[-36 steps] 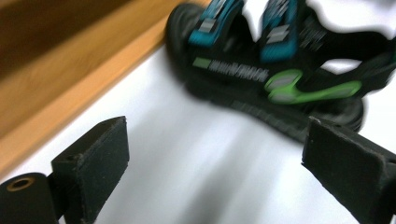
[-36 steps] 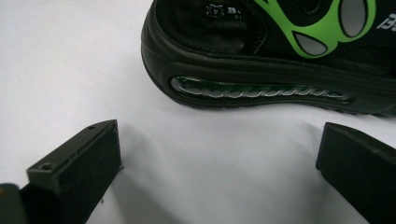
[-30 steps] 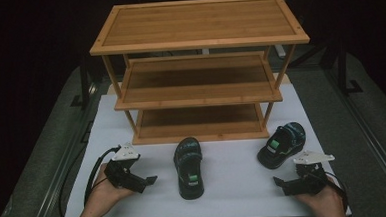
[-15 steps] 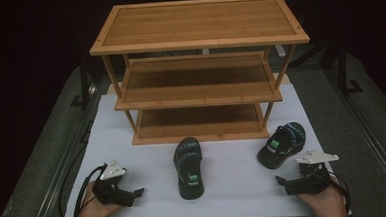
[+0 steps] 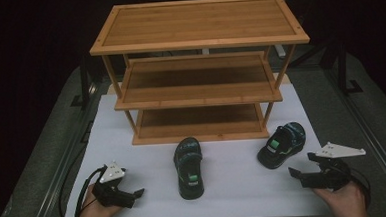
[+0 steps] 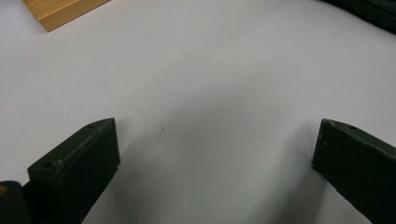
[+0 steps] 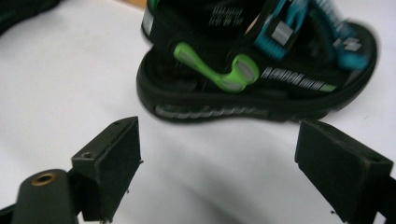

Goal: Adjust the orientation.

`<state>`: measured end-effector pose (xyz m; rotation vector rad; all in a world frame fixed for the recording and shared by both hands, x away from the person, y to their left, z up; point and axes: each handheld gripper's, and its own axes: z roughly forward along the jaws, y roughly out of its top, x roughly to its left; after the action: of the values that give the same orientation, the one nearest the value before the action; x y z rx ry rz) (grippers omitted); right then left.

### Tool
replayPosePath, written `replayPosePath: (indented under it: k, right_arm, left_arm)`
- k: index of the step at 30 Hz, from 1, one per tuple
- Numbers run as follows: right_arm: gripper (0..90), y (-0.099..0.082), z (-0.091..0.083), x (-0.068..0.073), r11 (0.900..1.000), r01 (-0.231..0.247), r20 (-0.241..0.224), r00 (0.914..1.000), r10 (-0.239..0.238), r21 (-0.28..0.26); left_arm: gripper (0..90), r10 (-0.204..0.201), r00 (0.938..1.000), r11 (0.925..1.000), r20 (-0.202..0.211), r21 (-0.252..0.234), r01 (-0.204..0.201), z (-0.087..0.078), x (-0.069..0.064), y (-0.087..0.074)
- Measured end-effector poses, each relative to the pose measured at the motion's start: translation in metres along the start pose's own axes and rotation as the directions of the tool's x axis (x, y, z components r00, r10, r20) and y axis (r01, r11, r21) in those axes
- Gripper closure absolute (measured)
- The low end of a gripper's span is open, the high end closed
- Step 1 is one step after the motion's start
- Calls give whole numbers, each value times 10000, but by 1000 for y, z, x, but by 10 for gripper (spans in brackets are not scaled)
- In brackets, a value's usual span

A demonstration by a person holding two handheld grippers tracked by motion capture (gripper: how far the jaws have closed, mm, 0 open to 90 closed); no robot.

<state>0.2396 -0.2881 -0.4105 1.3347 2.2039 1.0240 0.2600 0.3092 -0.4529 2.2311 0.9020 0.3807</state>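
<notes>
Two black sandals lie on the white board in front of a three-tier wooden rack (image 5: 202,83). One sandal (image 5: 189,166) is at the middle; the other (image 5: 281,145), with green and blue straps (image 7: 261,70), lies at the right. My right gripper (image 5: 295,173) is open just short of the right sandal. Its jaws have just been closing a little, with nothing between them (image 7: 219,154). My left gripper (image 5: 135,194) rests low at the near left, open over bare board (image 6: 215,140), a hand's width left of the middle sandal.
The white board (image 5: 235,186) lies on a grey table with dark rails along both sides. A corner of the rack's foot (image 6: 60,9) sits ahead of the left gripper. Cables trail from both grippers toward the near edge.
The left gripper has dropped back toward the near edge and settled on the board. The right gripper has lifted slightly and drifted right, and its jaws stand a little narrower.
</notes>
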Motion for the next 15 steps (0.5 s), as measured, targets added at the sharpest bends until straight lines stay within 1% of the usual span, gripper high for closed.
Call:
replayPosePath:
  k: [3,4,5,8,10,12,14,15]
  right_arm:
    - [166,5,-2,-2,9999,-95,104,9999,97,-116]
    - [223,11,-3,-5,9995,-135,117,9998,139,-295]
    - [224,13,-3,-6,9991,-72,171,9998,79,-415]
    - [310,22,-2,-10,9976,-107,218,9997,122,-685]
    - [331,28,-2,-13,9959,-89,326,9994,118,-896]
    - [345,34,-2,-16,9956,-158,354,9992,192,-926]
    - [358,39,-1,-17,9949,-126,405,9990,167,-998]
    - [374,43,0,-20,9950,-181,334,9992,215,-981]
  left_arm:
    - [0,1,10000,10000,-2,-3,-1,0,0,0]
    - [0,13,10000,10000,-8,7,-13,0,0,0]
    - [0,2,10000,10000,0,1,-2,0,0,0]
    - [0,3,10000,10000,-2,0,-3,0,0,0]
    - [0,-1,10000,10000,3,0,1,0,0,0]
    - [0,-4,10000,10000,5,-5,4,0,0,0]
    - [0,-5,10000,10000,6,-6,5,0,0,0]
    - [0,-5,10000,10000,6,-6,5,0,0,0]
